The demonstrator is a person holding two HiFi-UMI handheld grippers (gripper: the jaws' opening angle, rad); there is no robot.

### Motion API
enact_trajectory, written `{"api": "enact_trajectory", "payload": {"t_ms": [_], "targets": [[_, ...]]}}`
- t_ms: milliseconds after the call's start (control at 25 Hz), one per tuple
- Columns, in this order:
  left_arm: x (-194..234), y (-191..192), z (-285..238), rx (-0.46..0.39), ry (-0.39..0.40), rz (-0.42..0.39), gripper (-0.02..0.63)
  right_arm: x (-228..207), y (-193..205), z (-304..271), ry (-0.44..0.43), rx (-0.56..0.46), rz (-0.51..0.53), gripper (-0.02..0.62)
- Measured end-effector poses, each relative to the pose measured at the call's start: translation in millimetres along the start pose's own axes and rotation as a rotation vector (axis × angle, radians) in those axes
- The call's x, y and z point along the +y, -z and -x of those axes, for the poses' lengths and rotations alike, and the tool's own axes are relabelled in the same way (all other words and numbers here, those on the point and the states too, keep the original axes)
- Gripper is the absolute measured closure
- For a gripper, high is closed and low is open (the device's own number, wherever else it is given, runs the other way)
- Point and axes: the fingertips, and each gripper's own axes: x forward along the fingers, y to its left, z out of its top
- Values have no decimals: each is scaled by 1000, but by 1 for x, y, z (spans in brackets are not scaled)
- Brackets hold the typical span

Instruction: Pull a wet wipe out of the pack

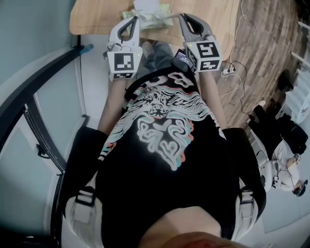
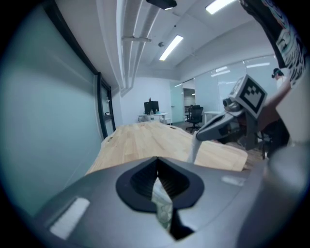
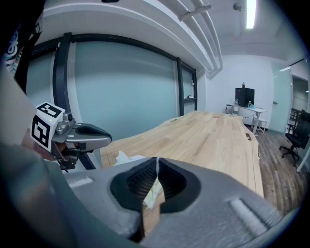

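Observation:
A pale green wet wipe pack (image 1: 151,18) lies near the front edge of the wooden table (image 1: 97,17), with white wipe material (image 1: 145,6) rising from its top. My left gripper (image 1: 134,20) sits at the pack's left side. In the left gripper view its jaws (image 2: 157,163) are shut on a greenish-white fold of the pack (image 2: 162,206). My right gripper (image 1: 184,17) is at the pack's right side, shut (image 3: 156,163) on a white wipe (image 3: 153,191). From the left gripper view that wipe (image 2: 193,152) hangs as a strip below the right gripper (image 2: 210,130).
The long wooden table (image 3: 213,135) stretches away, with a glass wall (image 3: 126,92) along one side. On the floor to the right lie a cable and power strip (image 1: 229,70). Another person (image 1: 283,164) sits at the lower right. Office chairs (image 2: 195,115) stand far off.

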Motion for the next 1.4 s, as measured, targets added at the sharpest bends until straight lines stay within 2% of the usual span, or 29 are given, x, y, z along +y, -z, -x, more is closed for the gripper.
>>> {"api": "enact_trajectory", "payload": {"t_ms": [360,960,1400], "targets": [[-3,-12,-1,-14,19,-19,615,-16,-8,12,50,-28,-22,587],[-18,-33,-22,-44,84,-56,615,-55,5,35,164,-21,-83,586],[-30,-35,-40,-35,123,-68,615,-65,22,35,163,9,-111,579]]}}
